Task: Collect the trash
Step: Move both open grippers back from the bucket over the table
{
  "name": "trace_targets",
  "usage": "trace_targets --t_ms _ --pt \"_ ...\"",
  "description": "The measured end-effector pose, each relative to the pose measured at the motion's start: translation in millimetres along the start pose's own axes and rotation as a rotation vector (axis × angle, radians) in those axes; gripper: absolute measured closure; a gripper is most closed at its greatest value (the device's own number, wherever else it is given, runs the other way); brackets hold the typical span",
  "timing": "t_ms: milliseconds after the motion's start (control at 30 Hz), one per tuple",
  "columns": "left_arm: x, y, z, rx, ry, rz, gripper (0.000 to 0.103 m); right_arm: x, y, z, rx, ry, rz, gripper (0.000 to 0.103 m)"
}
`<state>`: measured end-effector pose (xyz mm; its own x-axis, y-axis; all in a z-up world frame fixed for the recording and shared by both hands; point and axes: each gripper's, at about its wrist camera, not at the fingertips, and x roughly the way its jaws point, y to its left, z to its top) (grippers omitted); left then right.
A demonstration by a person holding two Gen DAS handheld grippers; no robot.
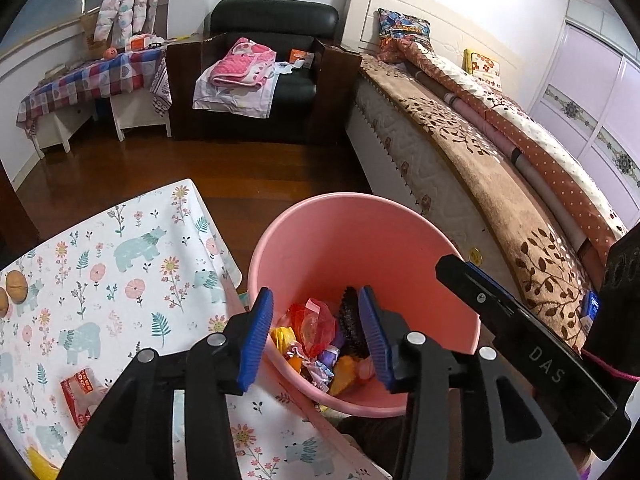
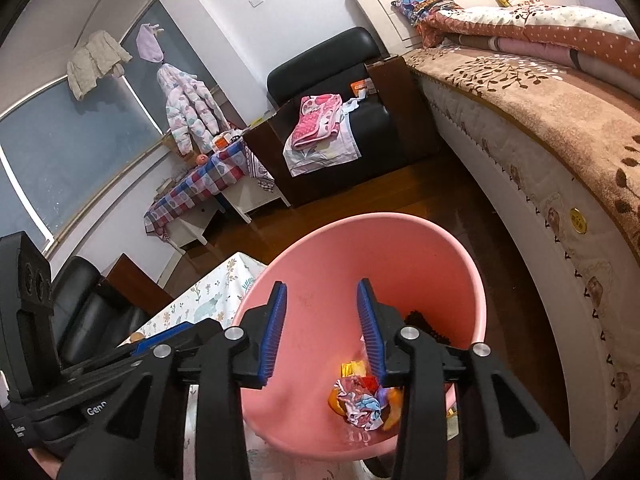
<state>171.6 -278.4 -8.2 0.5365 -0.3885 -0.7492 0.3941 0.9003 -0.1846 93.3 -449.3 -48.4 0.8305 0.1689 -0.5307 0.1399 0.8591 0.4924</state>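
Observation:
A pink bucket (image 1: 360,240) stands beside the table, also in the right wrist view (image 2: 400,256). It holds several crumpled wrappers (image 1: 316,332) and a dark ridged piece (image 1: 352,320); the wrappers show in the right wrist view (image 2: 360,398) too. My left gripper (image 1: 316,332) is open and empty above the bucket's mouth. My right gripper (image 2: 322,332) is open and empty over the bucket, and its body shows at the right of the left wrist view (image 1: 520,320). A red-and-white wrapper (image 1: 80,396) lies on the floral tablecloth (image 1: 120,280) at the left.
Two walnuts (image 1: 16,286) lie at the tablecloth's left edge. A bed (image 1: 480,152) runs along the right, close to the bucket. A black armchair (image 1: 260,80) with clothes and a checked side table (image 1: 80,84) stand across the wooden floor (image 1: 200,168).

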Motion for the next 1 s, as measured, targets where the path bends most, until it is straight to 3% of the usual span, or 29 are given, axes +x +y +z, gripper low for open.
trace_targets --t_ms 367,1000 --pt "-20 7 -2 -0.016 -0.032 0.001 0.058 -9 7 0 -0.027 -0.019 0.007 0.065" --pt "-80 40 -15 -0.066 -0.131 0.032 0.054 -27 61 -12 -0.174 -0.022 0.029 0.065"
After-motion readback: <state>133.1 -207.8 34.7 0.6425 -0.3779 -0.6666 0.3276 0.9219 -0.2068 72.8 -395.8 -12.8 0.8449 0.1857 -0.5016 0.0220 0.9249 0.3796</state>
